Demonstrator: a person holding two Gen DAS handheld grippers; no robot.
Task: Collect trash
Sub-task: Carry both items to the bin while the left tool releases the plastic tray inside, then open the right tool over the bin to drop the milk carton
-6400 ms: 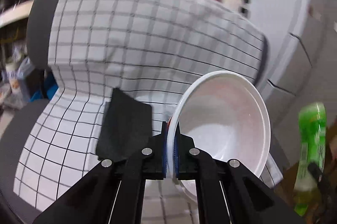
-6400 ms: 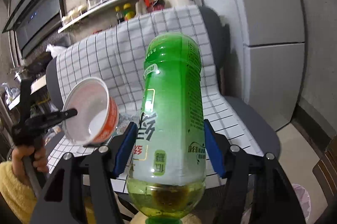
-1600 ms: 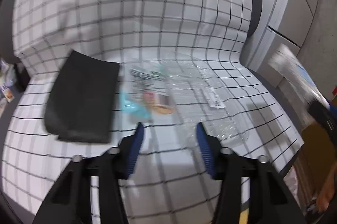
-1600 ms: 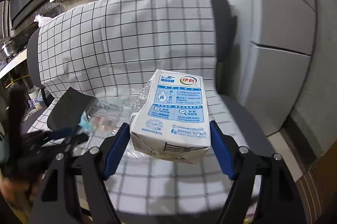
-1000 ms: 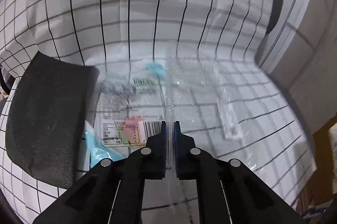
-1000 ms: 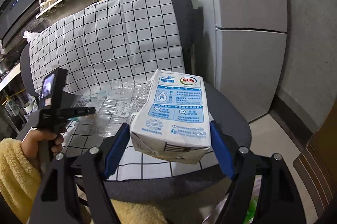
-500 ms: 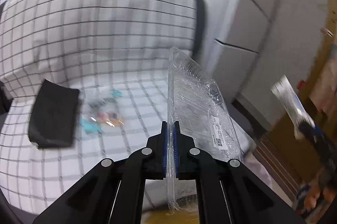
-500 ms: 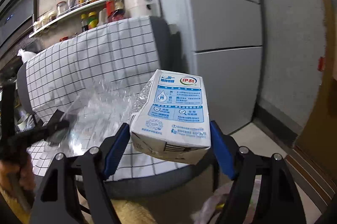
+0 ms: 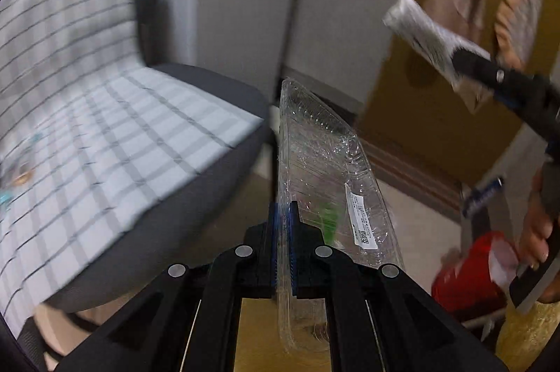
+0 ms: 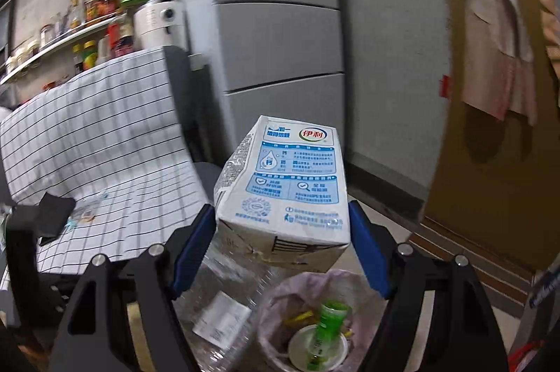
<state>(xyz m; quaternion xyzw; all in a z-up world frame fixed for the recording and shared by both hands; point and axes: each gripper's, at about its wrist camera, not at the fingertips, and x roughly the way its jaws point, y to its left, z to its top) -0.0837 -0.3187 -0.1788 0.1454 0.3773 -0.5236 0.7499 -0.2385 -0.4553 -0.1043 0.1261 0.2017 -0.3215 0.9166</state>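
Observation:
My left gripper point(image 9: 284, 214) is shut on the rim of a clear plastic container point(image 9: 325, 158), which hangs edge-up in the air past the chair's front corner. The same clear plastic container point(image 10: 217, 298) shows blurred at the lower left of the right wrist view. My right gripper point(image 10: 280, 214) is shut on a white and blue milk carton point(image 10: 287, 186), its blue pads pressing both sides. Just below the carton stands a bin lined with a pale bag point(image 10: 280, 295). In it lie a green bottle point(image 10: 325, 326) and a white bowl point(image 10: 301, 347).
The chair with the checked cover point(image 10: 105, 144) is at the left, bearing a black cloth point(image 10: 52, 214) and small wrappers point(image 10: 84, 211). A grey fridge point(image 10: 280, 21) stands behind and a brown door point(image 10: 490, 179) at the right. A red object point(image 9: 469, 277) sits on the floor.
Both hands have swung right, away from the chair seat. The clear container has come off the seat in my left gripper. The bin has come into the right wrist view under the carton.

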